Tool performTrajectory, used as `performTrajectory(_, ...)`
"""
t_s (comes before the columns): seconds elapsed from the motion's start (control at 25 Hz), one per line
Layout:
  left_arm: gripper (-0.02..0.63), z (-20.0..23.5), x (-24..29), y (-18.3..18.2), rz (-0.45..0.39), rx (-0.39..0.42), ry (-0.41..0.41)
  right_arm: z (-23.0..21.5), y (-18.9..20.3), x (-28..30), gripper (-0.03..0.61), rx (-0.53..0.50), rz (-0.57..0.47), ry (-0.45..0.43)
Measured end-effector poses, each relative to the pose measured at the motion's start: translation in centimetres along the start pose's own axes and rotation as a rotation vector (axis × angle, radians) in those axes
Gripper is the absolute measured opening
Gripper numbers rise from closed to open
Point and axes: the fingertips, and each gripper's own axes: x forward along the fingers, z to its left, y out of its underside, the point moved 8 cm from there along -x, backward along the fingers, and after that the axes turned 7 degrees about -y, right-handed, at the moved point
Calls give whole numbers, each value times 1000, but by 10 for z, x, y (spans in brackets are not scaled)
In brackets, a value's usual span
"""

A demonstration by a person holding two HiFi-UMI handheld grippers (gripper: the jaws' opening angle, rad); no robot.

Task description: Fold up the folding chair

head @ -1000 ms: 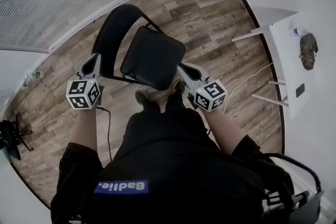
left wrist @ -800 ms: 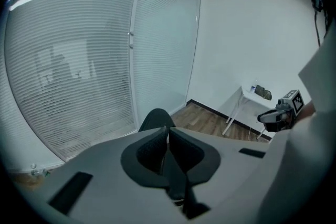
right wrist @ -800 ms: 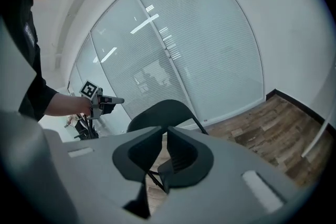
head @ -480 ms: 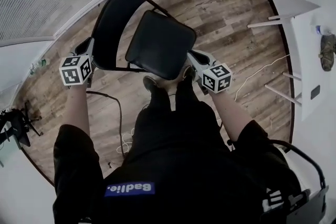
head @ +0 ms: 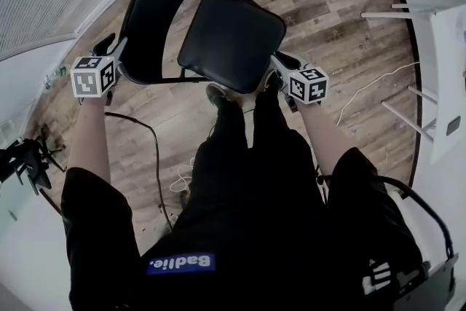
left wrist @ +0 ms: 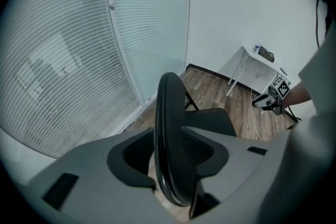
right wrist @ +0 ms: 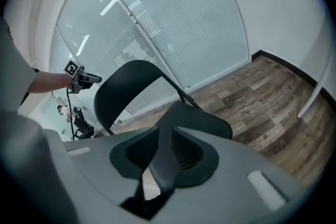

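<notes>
The folding chair [head: 218, 33] is black. Its seat [right wrist: 197, 118] is a flat, smooth, matte pad, roughly square with rounded corners, and its backrest [left wrist: 169, 113] is a broad curved panel with a glossy rounded rim, carried on thin dark tubes [right wrist: 176, 89]. The chair stands open on the floor, directly ahead of both tools. The left gripper [head: 115, 49] is pale grey moulded plastic with dark ribbed pads. Its jaws have just been opening and now stand wide, astride the side rim of the backrest, which runs upright between them. The right gripper [head: 279, 68] is of the same make. Its jaws have also just been opening but remain narrow, with the thin near edge of the seat passing between them. The floor [head: 328, 4] under both tools is wood-look plank, streaked grey and brown. Finely slatted pale blinds [left wrist: 63, 60] hang beyond the left gripper, and a white table [left wrist: 260, 57] on slim legs stands far off past the right one. By count there are 1 chair, 2 grippers, 2 marker cubes, 1 table, 1 black cable [head: 149, 149] on the floor behind the left gripper, and 1 pale cable [head: 371, 87] outside the right gripper.
</notes>
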Motion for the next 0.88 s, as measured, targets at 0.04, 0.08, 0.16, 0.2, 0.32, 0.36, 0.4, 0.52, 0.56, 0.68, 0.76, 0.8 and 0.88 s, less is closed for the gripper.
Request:
performTrajectory(0.04, 145, 1, 3, 1, 10, 5, 5, -6, 7, 4, 71, 30, 5, 5)
performTrajectory(0.08, 153, 0, 7, 3, 21, 10, 12, -13, 16, 6, 85, 65, 11, 11)
performTrajectory(0.16, 167, -1, 17, 6, 42, 20, 27, -30, 34, 11, 116, 132, 21, 31)
performTrajectory(0.2, 173, -1, 21, 8, 52, 23, 31, -40, 44, 15, 136, 162, 27, 42)
performTrajectory(0.32, 181, 2, 31, 12, 73, 22, 28, -72, 76, 31, 190, 250, 56, 70)
performTrajectory(0.36, 182, 2, 34, 14, 78, 21, 26, -81, 87, 37, 208, 282, 68, 77)
performTrajectory(0.4, 184, 1, 37, 15, 83, 23, 27, -90, 98, 41, 222, 311, 80, 84)
performTrajectory(0.52, 184, -2, 48, 18, 87, 37, 40, -111, 114, 53, 255, 370, 96, 83)
performTrajectory(0.56, 184, -2, 51, 17, 87, 44, 47, -116, 117, 59, 265, 387, 92, 74)
performTrajectory(0.68, 192, -1, 58, 17, 85, 59, 66, -127, 128, 74, 294, 443, 72, 53)
performTrajectory(0.76, 192, -1, 60, 17, 82, 73, 77, -136, 137, 82, 314, 483, 56, 47)
performTrajectory(0.8, 192, -2, 60, 17, 81, 79, 84, -141, 142, 86, 324, 505, 46, 45)
performTrajectory(0.88, 192, -2, 64, 17, 84, 86, 104, -152, 151, 94, 346, 551, 18, 41)
